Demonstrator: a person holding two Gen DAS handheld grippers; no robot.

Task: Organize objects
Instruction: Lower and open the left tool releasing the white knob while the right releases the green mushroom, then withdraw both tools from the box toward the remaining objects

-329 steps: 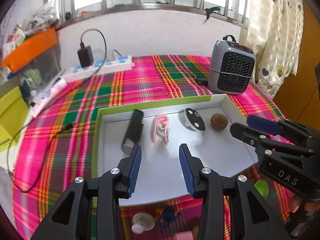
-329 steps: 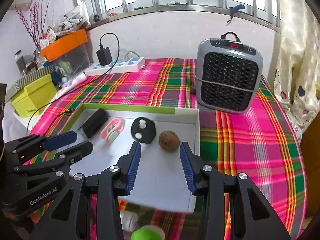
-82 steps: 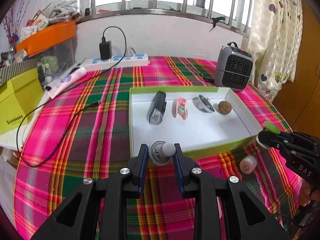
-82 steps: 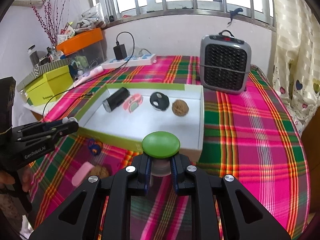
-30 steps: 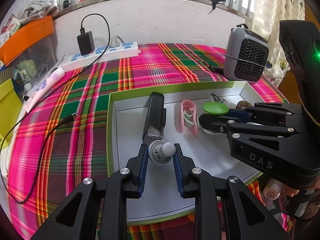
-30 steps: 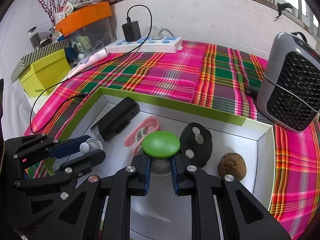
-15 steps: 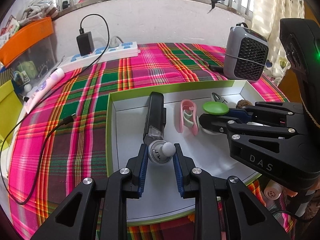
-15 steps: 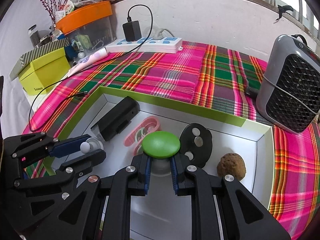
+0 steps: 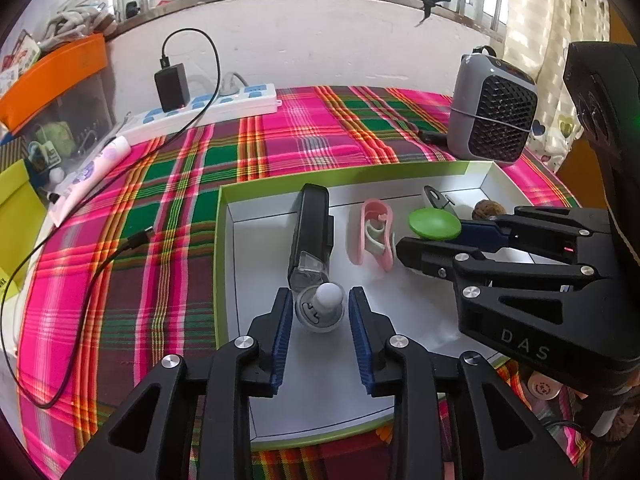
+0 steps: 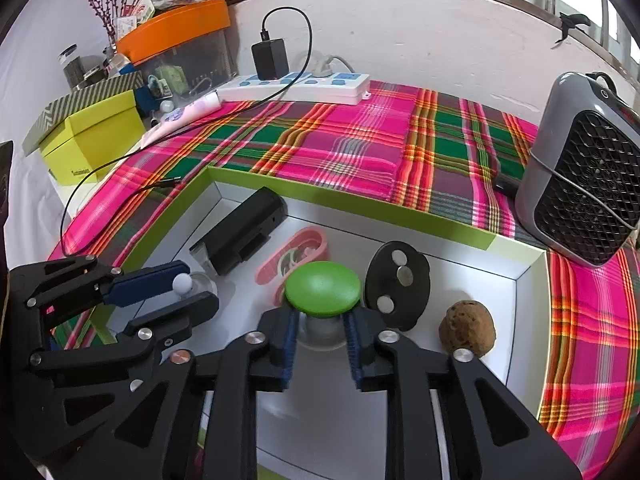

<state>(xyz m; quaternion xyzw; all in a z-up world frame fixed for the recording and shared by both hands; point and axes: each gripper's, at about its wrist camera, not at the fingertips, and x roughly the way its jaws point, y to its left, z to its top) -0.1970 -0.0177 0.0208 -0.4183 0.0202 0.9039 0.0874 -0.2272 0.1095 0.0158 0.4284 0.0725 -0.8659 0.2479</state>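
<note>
A white tray with a green rim (image 9: 224,240) lies on the plaid cloth. My left gripper (image 9: 320,330) hovers over its near left part, jaws opening. A small clear piece with a white ball knob (image 9: 320,310) rests on the tray floor between the pads with a thin gap each side. My right gripper (image 10: 321,338) is beside it, jaws also opening around a green-capped clear piece (image 10: 322,288) that stands on the tray. A black bar device (image 9: 310,224), a pink case (image 9: 374,236), a black oval disc (image 10: 398,284) and a brown nut (image 10: 468,328) line the tray's far side.
A grey heater (image 10: 584,184) stands right of the tray and a power strip (image 9: 224,102) with a charger and cable runs along the wall. A yellow box (image 10: 92,136) and an orange bin (image 10: 176,24) sit at the left. A small bottle (image 9: 542,388) lies outside the tray's near edge.
Both pairs of pads have spread slightly. The white-knob piece and the green-capped piece now rest on the tray floor between them. Neither hand has shifted.
</note>
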